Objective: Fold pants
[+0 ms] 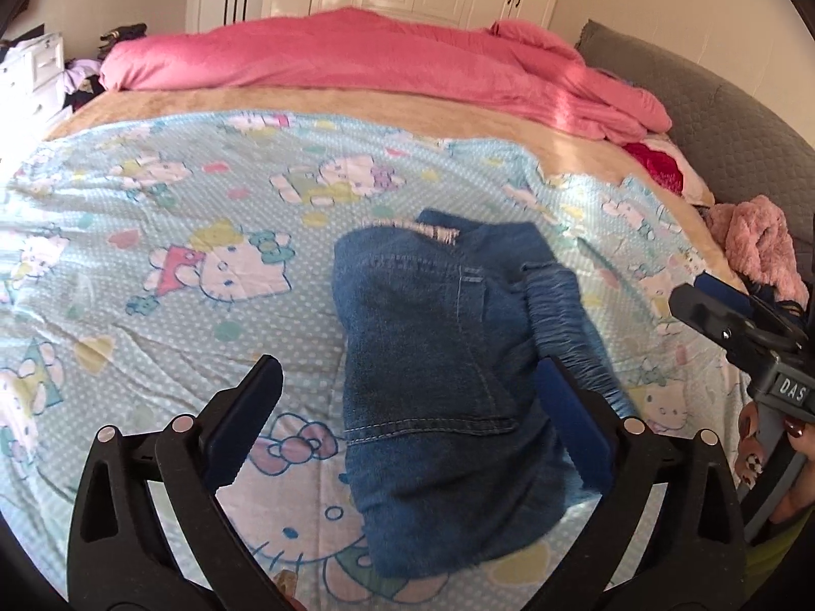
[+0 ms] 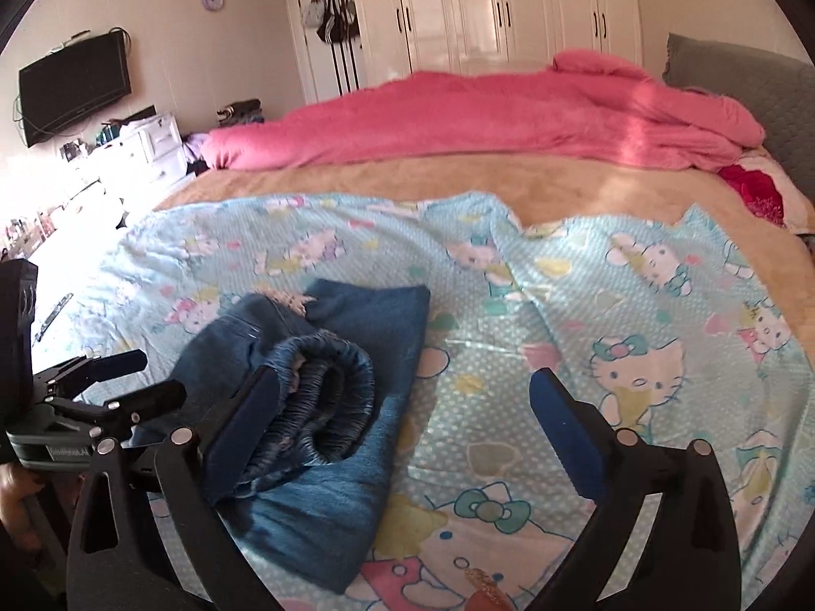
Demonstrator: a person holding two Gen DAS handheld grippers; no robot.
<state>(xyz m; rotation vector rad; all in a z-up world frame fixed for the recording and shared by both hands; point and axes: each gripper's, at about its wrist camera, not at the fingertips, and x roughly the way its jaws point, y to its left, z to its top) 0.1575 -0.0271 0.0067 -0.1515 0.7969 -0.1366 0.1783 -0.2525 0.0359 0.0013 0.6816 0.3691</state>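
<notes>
Blue denim pants (image 1: 433, 356) lie folded into a compact bundle on the light blue Hello Kitty sheet (image 1: 178, 265), with the elastic waistband (image 1: 565, 326) on top at the right. My left gripper (image 1: 407, 382) is open above the bundle, its jaws to either side of it, holding nothing. In the right wrist view the pants (image 2: 326, 397) lie at lower left, waistband (image 2: 326, 387) rolled on top. My right gripper (image 2: 402, 407) is open and empty, its left finger (image 2: 244, 417) beside the waistband. Each gripper shows at the edge of the other's view: the right (image 1: 733, 321) and the left (image 2: 102, 387).
A pink duvet (image 1: 367, 56) is heaped across the far side of the bed, over a tan blanket (image 1: 305, 102). A grey headboard (image 1: 723, 117) and pink fluffy item (image 1: 759, 239) are at right. White wardrobes (image 2: 499, 5), a dresser (image 2: 147, 153) and a wall TV (image 2: 71, 86) stand beyond.
</notes>
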